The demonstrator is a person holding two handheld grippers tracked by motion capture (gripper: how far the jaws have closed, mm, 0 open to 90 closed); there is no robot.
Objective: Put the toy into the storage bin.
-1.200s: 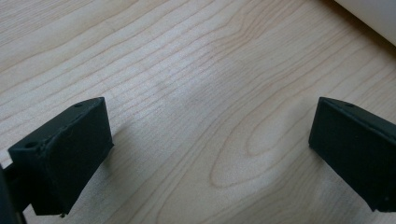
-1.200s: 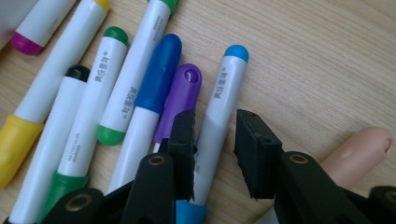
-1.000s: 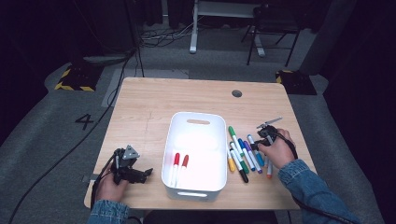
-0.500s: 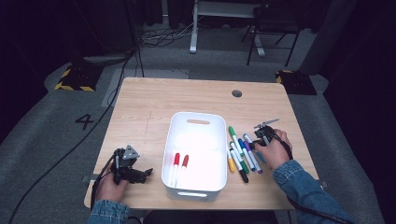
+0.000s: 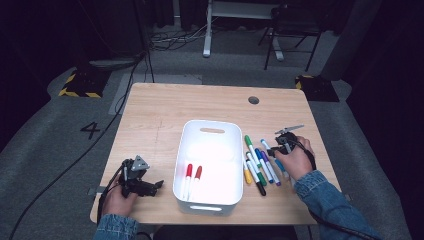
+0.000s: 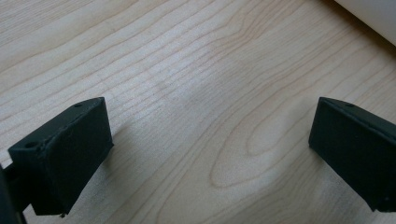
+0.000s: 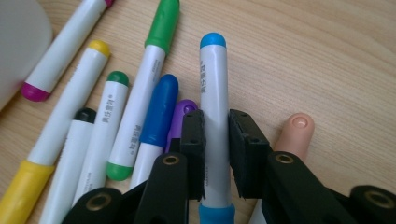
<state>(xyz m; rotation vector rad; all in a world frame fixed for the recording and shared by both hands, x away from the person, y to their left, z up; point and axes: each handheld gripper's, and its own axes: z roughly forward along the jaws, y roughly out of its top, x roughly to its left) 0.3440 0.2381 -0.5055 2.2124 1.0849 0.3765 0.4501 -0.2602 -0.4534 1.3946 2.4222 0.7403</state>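
Note:
A white bin (image 5: 181,161) stands mid-table with two red-capped markers (image 5: 192,176) lying inside. To its right lies a row of several coloured markers (image 5: 256,161) on the wood. My right gripper (image 5: 281,146) reaches into that row from the right. In the right gripper view my right gripper (image 7: 215,140) is shut on a white marker with a light-blue cap (image 7: 213,79), the pads pressing its barrel. Green (image 7: 161,28), dark-blue (image 7: 159,109) and yellow-capped (image 7: 99,46) markers lie beside it. My left gripper (image 5: 156,186) rests at the table's front left, open over bare wood (image 6: 210,140).
A round cable hole (image 5: 253,100) sits near the table's far right. The bin's corner (image 6: 373,14) shows at the left gripper view's top right. The table's front edge (image 5: 150,220) runs close to both hands. A chair (image 5: 292,25) and desk legs stand on the floor beyond.
The right hand has shifted only slightly at the marker row. The left hand and its gripper have kept still.

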